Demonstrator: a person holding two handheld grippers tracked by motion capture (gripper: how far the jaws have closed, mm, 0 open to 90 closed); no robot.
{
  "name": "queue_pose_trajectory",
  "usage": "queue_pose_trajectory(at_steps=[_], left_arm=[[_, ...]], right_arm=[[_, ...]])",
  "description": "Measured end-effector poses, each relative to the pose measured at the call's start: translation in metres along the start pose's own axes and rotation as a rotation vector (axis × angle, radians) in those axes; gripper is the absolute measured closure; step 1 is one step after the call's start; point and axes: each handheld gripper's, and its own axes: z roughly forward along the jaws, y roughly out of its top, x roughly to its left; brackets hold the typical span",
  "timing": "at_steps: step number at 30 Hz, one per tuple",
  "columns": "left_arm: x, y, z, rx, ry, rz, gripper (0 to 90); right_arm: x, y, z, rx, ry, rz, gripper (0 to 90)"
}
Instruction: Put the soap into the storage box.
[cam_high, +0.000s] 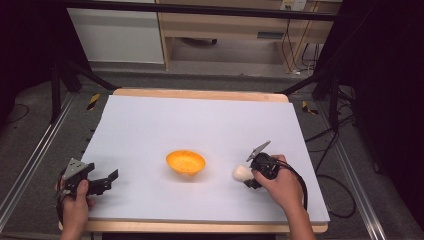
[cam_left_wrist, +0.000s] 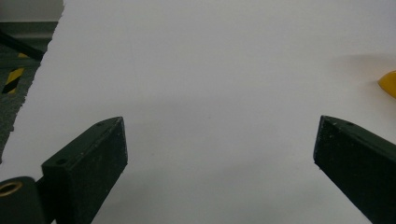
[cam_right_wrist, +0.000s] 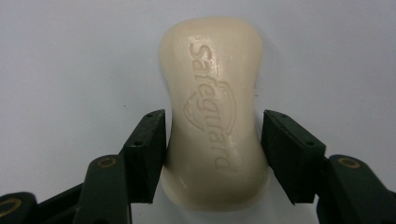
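A cream soap bar (cam_right_wrist: 212, 116) with an embossed name lies on the white sheet (cam_high: 200, 120), right of an orange bowl (cam_high: 185, 162). My right gripper (cam_right_wrist: 214, 128) is shut on the bar, one black jaw pressed on each long side near its nearer end. From above, the right gripper (cam_high: 248, 174) points left toward the bowl with the soap bar (cam_high: 242, 172) at its tips. My left gripper (cam_high: 111, 181) rests low at the sheet's front left, open. In its own view the left gripper (cam_left_wrist: 222, 126) has bare sheet between its jaws, and the bowl's rim (cam_left_wrist: 388, 83) peeks in at the right edge.
The white sheet covers a wooden table whose edge (cam_high: 200, 227) runs along the front. Dark frame rails and cables (cam_high: 330, 165) lie on the floor to both sides. A cabinet (cam_high: 225, 30) stands beyond the far edge.
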Motion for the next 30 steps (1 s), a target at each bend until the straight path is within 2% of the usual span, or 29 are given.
queue_pose_trajectory(at_steps=[4,10,16,30], left_arm=[[-0.0002,-0.0001,0.0000,-0.003,-0.001,-0.004,2.4],[-0.0004,0.0000,0.0001,0.002,0.003,0.002,2.4],[-0.0003,0.0000,0.0003,0.003,0.002,0.003,2.4],[0.0003,0.0000,0.0000,0.002,0.001,0.001,2.5]], right_arm=[[0.0002,0.0008,0.0010,0.004,0.002,0.004,41.9],[0.0022,0.0040,0.0077,0.026,-0.009,-0.024,42.9],[0.0042,0.0045,0.0090,0.026,-0.028,-0.052,43.1],[0.0041,0.0059,0.0089,0.034,-0.023,-0.032,44.8]])
